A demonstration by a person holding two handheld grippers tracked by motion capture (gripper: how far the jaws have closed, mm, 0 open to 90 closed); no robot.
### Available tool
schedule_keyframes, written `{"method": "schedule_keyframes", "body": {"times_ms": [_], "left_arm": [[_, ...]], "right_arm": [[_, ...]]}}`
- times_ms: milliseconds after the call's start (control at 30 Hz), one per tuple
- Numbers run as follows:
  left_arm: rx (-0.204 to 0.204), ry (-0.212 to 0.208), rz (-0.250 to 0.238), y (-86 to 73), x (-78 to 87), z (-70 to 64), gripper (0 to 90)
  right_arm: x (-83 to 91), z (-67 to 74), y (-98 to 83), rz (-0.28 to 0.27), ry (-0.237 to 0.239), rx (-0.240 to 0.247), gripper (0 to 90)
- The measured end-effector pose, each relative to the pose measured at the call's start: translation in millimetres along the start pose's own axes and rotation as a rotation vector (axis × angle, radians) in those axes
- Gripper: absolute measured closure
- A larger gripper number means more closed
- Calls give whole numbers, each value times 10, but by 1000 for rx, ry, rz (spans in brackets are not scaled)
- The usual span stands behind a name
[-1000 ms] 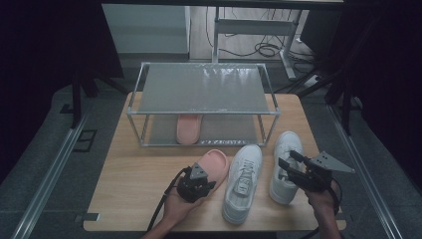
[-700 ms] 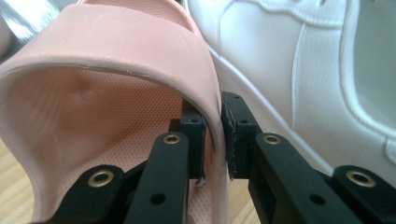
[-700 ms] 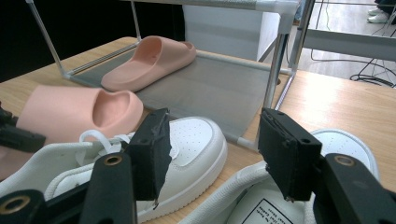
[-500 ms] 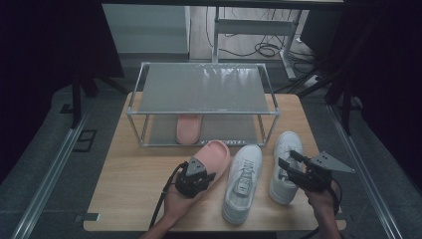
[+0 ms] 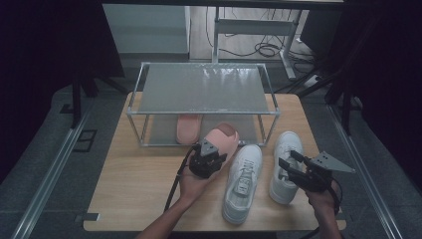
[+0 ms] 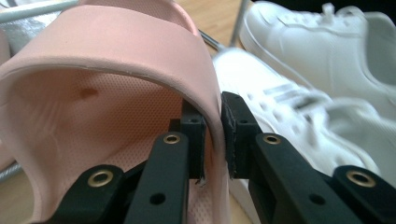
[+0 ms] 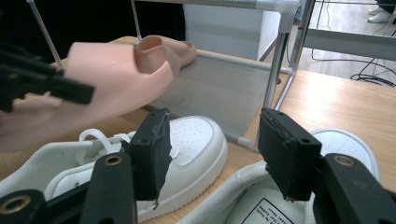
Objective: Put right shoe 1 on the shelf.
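Dark surroundings frame a pale wooden desk [image 5: 134, 199] carrying a two-tier metal shoe rack [image 5: 204, 89] toward twelve o'clock. At the centre, a pink slipper [image 5: 221, 139] is lifted off the desk just in front of the rack's lower tier, its strap edge pinched between the nearly closed jaws of the left hand-held gripper [image 6: 212, 135]. Its mate [image 5: 188, 127] already lies on the lower shelf at about eleven o'clock from it. Two white sneakers [image 5: 244, 179] sit side by side at four o'clock. Over the right one hovers the right hand-held gripper [image 5: 288, 167], jaws wide apart and empty. Judging by the pair's mate, the slipper probably belongs beside it (toe first): keep it low to clear the upper shelf and let go only once the sole lies flat.
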State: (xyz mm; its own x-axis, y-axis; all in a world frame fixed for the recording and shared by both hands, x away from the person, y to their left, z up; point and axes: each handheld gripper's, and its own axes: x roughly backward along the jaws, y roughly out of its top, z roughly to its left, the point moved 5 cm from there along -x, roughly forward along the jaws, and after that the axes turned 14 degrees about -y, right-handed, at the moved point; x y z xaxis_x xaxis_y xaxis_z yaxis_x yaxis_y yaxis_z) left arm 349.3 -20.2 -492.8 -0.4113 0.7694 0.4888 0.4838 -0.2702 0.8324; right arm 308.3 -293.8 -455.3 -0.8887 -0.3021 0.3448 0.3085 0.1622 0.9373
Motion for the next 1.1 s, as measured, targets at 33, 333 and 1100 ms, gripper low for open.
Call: {"method": "schedule_keyframes", "body": {"times_ms": [33, 333, 1100], "left_arm": [[0, 0, 0, 0, 0, 0, 804], [55, 123, -48, 245, -396, 355, 805], [142, 259, -110, 239, -782, 767, 802]], "right_arm": [[0, 0, 0, 0, 0, 0, 446], [-12, 24, -9, 5, 6, 5, 447], [-13, 21, -13, 4, 6, 2, 446]]}}
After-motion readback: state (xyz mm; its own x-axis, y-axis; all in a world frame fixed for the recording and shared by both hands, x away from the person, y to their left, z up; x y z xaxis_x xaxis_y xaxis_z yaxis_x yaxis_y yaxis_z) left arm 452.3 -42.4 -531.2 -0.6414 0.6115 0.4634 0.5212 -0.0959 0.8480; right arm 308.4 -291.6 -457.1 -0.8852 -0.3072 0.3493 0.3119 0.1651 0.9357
